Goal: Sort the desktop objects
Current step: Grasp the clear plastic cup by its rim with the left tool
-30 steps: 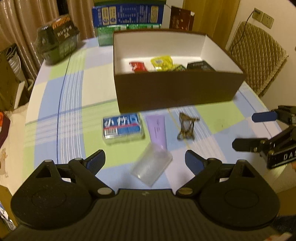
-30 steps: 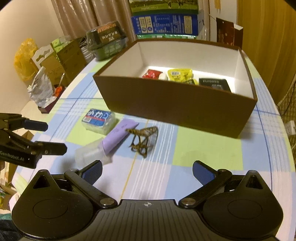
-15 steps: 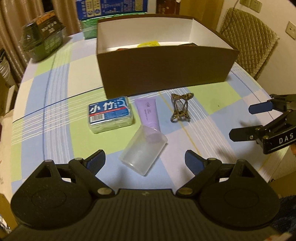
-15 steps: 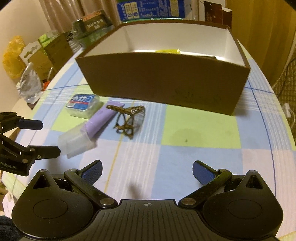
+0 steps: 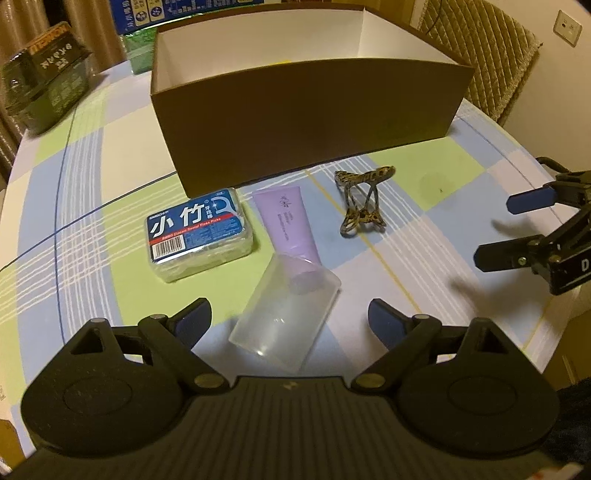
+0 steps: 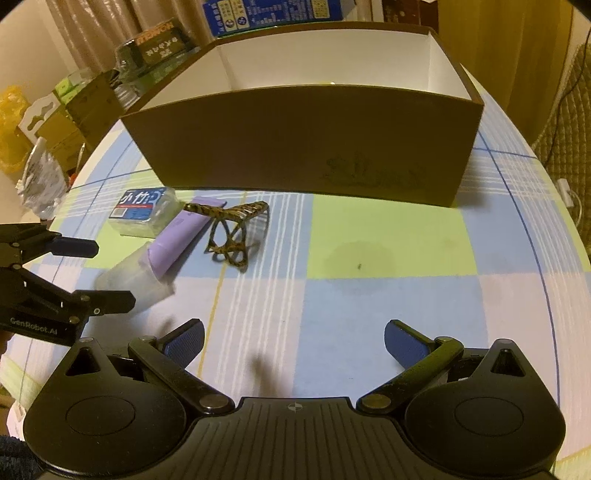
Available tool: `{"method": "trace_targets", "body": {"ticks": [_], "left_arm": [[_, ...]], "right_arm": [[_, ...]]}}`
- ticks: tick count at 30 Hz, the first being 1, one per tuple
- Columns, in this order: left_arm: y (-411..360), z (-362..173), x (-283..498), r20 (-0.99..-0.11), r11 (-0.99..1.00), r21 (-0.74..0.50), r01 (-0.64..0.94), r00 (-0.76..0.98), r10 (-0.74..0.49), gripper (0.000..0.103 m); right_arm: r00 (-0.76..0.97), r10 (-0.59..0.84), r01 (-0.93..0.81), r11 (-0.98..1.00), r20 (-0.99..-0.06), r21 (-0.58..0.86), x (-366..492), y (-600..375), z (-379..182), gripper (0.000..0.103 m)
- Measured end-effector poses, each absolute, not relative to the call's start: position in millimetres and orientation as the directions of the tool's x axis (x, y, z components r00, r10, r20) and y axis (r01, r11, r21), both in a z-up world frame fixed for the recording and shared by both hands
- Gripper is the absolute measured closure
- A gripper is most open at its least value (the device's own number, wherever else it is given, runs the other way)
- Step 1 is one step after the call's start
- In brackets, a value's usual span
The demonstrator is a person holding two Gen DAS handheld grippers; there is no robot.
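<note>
A purple tube [image 5: 287, 221] with a big clear cap [image 5: 286, 315] lies on the checked tablecloth in front of the brown box [image 5: 314, 122]. My left gripper [image 5: 290, 317] hangs open just above the cap, its fingers either side and not touching. A blue floss-pick box [image 5: 199, 232] sits left of the tube; a leopard-print hair claw [image 5: 364, 206] lies to its right. My right gripper [image 6: 293, 341] is open over bare cloth, nothing between its fingers. In the right wrist view the tube [image 6: 181, 236], claw [image 6: 232, 236] and left gripper [image 6: 99, 273] show at left.
The brown box [image 6: 303, 147] blocks the far side; its contents are hidden from here. A dark green packet [image 5: 44, 81] sits at the far left, blue cartons [image 5: 177, 11] behind the box. A quilted chair [image 5: 484, 55] stands at right. The table edge curves close on the right.
Both grippers have sunk toward the table, so the box's contents have dropped out of sight. The left gripper now frames the tube's clear cap. Nothing on the table has moved.
</note>
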State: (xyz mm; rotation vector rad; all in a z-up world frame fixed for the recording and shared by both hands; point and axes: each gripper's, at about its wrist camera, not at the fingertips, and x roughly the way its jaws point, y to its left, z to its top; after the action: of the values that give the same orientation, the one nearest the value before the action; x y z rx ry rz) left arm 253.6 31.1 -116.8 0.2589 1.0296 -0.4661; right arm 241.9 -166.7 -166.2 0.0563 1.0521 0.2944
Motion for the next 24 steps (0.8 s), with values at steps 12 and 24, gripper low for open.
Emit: {"method": "trace_targets", "body": {"ticks": [12, 24], "left_arm": [[23, -142, 274, -0.896, 0.803, -0.017, 0.596, 0.347, -0.277, 0.043], [46, -142, 250, -0.904, 0.818, -0.013, 0.575, 0.342, -0.255, 0.055]], "right_arm": [[0.456, 0.230, -0.143, 0.973, -0.860, 0.184, 243, -174, -173, 0.002], [0.442, 0.263, -0.192, 0.962, -0.858, 0.196, 250, -156, -175, 0.002]]}}
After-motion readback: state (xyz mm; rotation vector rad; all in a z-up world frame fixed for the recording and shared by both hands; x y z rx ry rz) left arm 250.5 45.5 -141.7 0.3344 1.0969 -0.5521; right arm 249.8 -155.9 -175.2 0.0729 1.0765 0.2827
